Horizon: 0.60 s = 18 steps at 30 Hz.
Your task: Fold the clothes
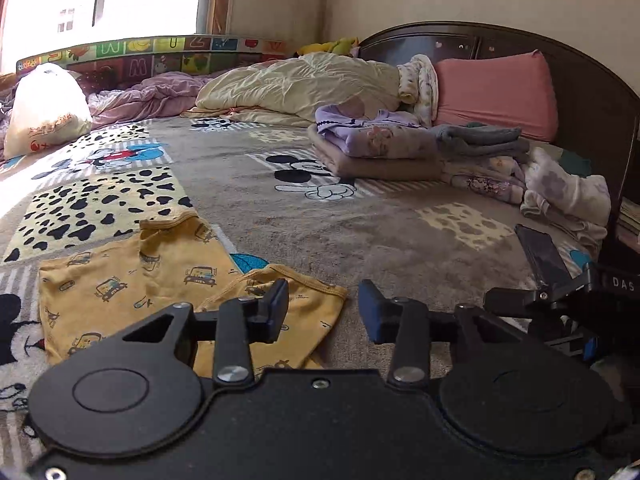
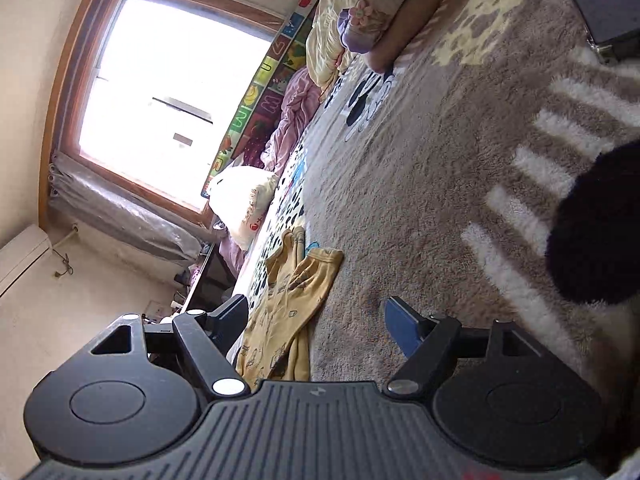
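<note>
You hold two black claws over a bed covered by a plush grey-brown cartoon-mouse blanket [image 1: 360, 220]. Your left claw [image 1: 323, 310] has its blue-padded jaws spread apart and empty, poised just above the near edge of the bed. Under its left jaw lies the task's thing: a small yellow cotton garment printed with little cars [image 1: 160, 280], spread mostly flat near the bed's near left corner, one hem doubled over, likely laid out so that it can be folded.

Your right claw [image 2: 316, 326] is also spread wide and holds nothing; its camera is rolled sideways, with the yellow garment [image 2: 288, 312] seen between its jaws, though whether it touches the cloth cannot be told.

Toward the dark wooden headboard [image 1: 580, 92], a stack of folded lilac and tan clothes [image 1: 372, 148] sits beside a looser heap of pale garments [image 1: 560, 192], probably finished and waiting piles. A pink pillow [image 1: 496, 92] leans on the headboard.

Readable writing: "DAS" on black gear at the right edge; alphabet letters, including "M", on the colourful play mat [image 1: 152, 56] under the window.
</note>
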Each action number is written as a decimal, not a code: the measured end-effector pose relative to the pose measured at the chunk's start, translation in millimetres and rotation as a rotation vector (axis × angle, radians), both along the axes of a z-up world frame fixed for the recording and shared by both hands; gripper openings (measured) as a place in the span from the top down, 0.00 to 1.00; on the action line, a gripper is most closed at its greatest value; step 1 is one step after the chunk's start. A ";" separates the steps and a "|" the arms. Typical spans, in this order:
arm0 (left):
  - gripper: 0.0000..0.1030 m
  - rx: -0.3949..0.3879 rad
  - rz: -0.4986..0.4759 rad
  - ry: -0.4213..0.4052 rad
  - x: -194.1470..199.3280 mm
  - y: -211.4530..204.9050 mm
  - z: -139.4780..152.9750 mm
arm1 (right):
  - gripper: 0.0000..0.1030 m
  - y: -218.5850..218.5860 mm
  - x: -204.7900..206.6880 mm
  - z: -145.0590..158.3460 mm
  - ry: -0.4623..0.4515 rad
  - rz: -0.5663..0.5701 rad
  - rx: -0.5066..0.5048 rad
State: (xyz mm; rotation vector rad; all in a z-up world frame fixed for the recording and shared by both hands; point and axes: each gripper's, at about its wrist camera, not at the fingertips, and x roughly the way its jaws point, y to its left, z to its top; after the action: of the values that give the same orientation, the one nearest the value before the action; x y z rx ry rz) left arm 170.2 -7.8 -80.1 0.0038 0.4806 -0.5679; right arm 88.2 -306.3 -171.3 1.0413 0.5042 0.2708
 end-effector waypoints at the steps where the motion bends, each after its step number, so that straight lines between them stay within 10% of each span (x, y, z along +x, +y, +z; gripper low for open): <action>1: 0.62 -0.046 0.054 0.011 -1.5 21.2 4.1 | 0.27 5.9 5.1 0.6 0.002 0.021 -0.025; 6: 0.66 -0.202 0.335 0.047 -6.7 115.5 10.6 | 0.25 33.8 48.9 3.0 0.026 0.128 -0.101; 10: 0.66 -0.200 0.378 0.068 -29.0 142.6 7.7 | 0.25 49.3 92.4 8.3 0.065 0.131 -0.128; 18: 0.51 0.113 0.158 -0.017 -76.9 88.6 -9.9 | 0.30 58.4 137.9 14.7 0.121 0.064 -0.182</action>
State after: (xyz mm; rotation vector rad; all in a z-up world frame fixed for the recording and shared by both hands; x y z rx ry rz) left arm 93.2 80.8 -90.0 0.0781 0.4908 -0.3850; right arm 226.1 -247.9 -156.6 0.8688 0.6596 0.2152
